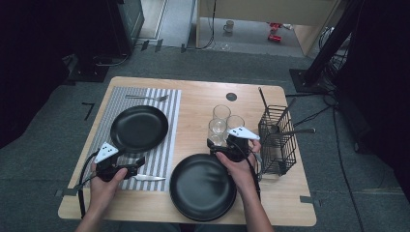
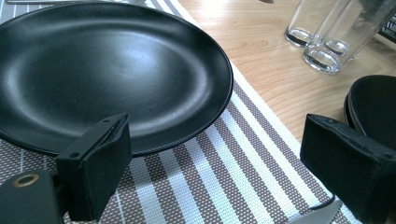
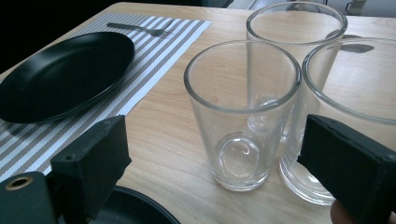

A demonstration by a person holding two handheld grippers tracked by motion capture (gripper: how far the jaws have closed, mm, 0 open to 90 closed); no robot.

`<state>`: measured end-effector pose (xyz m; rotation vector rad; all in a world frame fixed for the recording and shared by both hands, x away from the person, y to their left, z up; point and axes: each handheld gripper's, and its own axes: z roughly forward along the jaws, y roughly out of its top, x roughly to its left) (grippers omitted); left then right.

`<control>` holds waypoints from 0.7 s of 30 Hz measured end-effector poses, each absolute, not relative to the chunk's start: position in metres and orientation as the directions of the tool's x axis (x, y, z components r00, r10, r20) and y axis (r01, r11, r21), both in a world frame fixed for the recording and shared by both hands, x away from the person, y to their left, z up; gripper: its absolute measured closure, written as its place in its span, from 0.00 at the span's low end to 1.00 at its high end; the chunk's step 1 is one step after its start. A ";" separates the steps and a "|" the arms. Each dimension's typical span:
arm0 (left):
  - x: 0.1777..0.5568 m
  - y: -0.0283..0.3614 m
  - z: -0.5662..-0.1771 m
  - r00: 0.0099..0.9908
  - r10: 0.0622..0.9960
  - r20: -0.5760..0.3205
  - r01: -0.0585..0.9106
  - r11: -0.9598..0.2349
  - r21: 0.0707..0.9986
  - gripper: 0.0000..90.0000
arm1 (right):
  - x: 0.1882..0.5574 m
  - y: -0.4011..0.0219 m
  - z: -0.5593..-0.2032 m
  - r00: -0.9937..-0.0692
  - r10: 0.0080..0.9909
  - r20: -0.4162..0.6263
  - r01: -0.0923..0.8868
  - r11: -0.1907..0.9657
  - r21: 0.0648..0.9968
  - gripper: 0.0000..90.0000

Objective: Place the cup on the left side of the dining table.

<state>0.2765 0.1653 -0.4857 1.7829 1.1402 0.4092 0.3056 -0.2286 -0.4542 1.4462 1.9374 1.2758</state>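
right claw (image 3: 215, 154) wide apart, holding nothing | nearest glass (image 3: 243, 116) just ahead between its jaws | left claw (image 2: 219, 163) apart too, black plate (image 2: 107, 70) ahead | step, I think: reaching for glass | next: go forward, squeeze gently

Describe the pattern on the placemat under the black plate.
The woven placemat has brown-grey and white stripes, clearest in the left gripper view.

In the left gripper view the knife (image 2: 314, 216) at five o'clock shows just its tip — the bottom edge cuts the rest. The second plate (image 2: 371, 109) at three o'clock runs off the right edge, and the glasses (image 2: 322, 35) at one o'clock lose their rims at the top. In the high view the utensils (image 1: 285, 126) in the wire basket (image 1: 277, 140) — too small to identify.
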 end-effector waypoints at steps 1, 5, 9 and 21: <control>0.276 0.165 -0.486 0.510 0.837 -0.197 0.520 -0.118 0.846 0.10 | 0.306 -0.228 -0.455 -0.380 0.905 0.192 0.532 0.044 0.846 0.09; 0.276 0.165 -0.485 0.512 0.836 -0.200 0.520 -0.116 0.846 0.10 | 0.308 -0.225 -0.455 -0.382 0.907 0.177 0.522 0.054 0.852 0.11; 0.276 0.164 -0.484 0.518 0.830 -0.206 0.519 -0.113 0.847 0.10 | 0.310 -0.223 -0.456 -0.384 0.909 0.162 0.515 0.065 0.855 0.13; 0.276 0.162 -0.485 0.525 0.826 -0.204 0.521 -0.123 0.845 0.10 | 0.312 -0.220 -0.458 -0.383 0.913 0.140 0.507 0.081 0.858 0.14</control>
